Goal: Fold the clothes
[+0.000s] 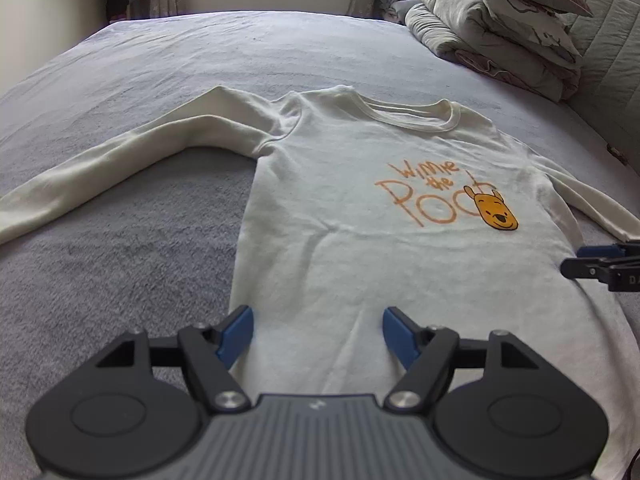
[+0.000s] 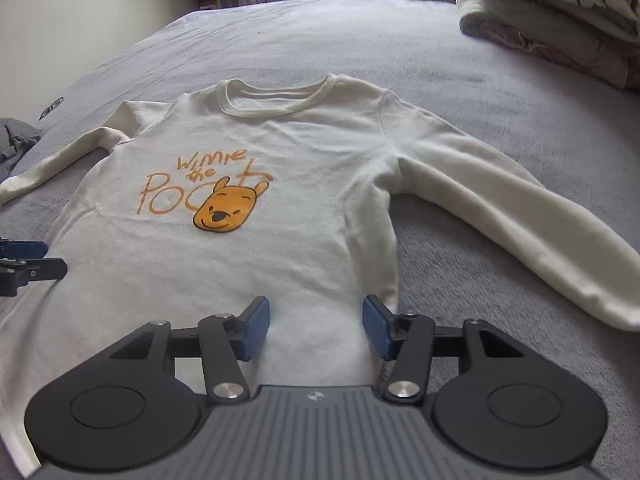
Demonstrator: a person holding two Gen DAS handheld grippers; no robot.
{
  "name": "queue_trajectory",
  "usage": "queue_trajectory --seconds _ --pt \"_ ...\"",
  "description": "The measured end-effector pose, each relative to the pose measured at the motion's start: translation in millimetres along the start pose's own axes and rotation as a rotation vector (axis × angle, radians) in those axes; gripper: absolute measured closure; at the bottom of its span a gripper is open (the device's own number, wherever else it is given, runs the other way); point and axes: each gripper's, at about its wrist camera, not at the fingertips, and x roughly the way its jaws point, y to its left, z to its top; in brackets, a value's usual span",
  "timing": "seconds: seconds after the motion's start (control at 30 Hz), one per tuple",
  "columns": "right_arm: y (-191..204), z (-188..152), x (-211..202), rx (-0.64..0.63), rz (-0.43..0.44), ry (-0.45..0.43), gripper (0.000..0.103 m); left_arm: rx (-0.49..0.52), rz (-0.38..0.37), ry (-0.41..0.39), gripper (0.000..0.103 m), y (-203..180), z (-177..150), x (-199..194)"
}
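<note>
A cream long-sleeved shirt [image 1: 360, 208] with an orange bear print [image 1: 498, 214] lies flat, front up, on a grey-blue bedspread, both sleeves spread out. My left gripper [image 1: 318, 330] hovers open over the shirt's lower left part, near its left side edge, with only flat cloth between the blue pads. In the right wrist view the same shirt [image 2: 248, 208] fills the middle, and my right gripper [image 2: 316, 326] stands open over the lower right part near the side seam. Each gripper shows at the other view's edge: the right gripper [image 1: 600, 264], the left gripper [image 2: 28, 260].
The bedspread [image 1: 120, 260] stretches around the shirt. A pile of folded bedding and a pillow [image 1: 500, 20] sits at the far right of the bed. A grey cloth [image 2: 16, 140] lies at the bed's left edge. A wall and hanging clothes stand behind.
</note>
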Motion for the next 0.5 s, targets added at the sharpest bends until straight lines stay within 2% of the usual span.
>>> queue_trajectory --seconds 0.2,0.27,0.3,0.33,0.43,0.5 --pt "-29.9 0.2 -11.0 0.105 0.086 0.039 0.049 -0.018 -0.014 -0.009 0.029 1.1 0.5 -5.9" --pt "-34.5 0.7 -16.2 0.123 0.0 0.033 0.046 -0.02 -0.019 -0.012 0.029 1.1 1.1 -7.3" --pt "-35.7 0.3 -19.3 0.118 -0.06 0.012 0.046 -0.025 -0.022 -0.011 0.029 1.4 1.5 -7.4" --pt "-37.3 -0.1 -22.5 0.122 -0.085 -0.019 0.046 -0.031 -0.026 -0.007 0.028 1.7 2.1 -7.0" --pt "-34.1 1.8 -21.6 0.161 -0.094 -0.098 0.045 -0.047 -0.043 -0.002 0.027 1.5 3.8 -6.0" --pt "-16.4 4.2 -13.8 0.102 -0.083 -0.117 0.045 -0.051 -0.056 -0.005 0.027 0.0 4.7 -5.4"
